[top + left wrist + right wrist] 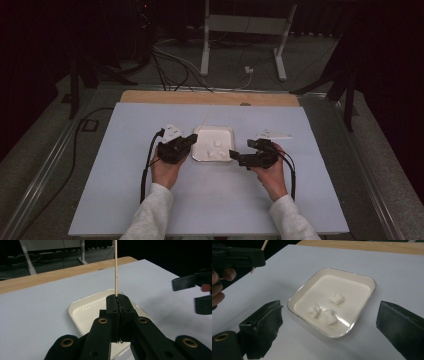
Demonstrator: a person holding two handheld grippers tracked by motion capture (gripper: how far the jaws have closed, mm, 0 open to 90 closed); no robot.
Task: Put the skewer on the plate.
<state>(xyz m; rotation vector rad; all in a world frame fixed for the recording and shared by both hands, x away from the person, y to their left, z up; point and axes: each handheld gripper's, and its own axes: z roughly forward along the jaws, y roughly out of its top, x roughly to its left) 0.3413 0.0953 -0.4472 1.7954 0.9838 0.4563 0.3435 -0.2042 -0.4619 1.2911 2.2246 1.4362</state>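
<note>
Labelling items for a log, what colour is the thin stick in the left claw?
Pale tan wood; the stick shows best in the left gripper view.

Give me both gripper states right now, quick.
Left gripper: closed, holding a thin wooden skewer upright over the tray.
Right gripper: open, holding nothing, jaws either side of the tray's near edge.

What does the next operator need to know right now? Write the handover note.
Left gripper: shut on the wooden skewer, which points up and away over the tray.
Right gripper: open, empty, aimed at the tray.
Three white marshmallow-like pieces lie in the tray, mid-table.
Done: skewer picked up.
Left, probably: grasp a piece and thread it on; none is skewered yet.
</note>
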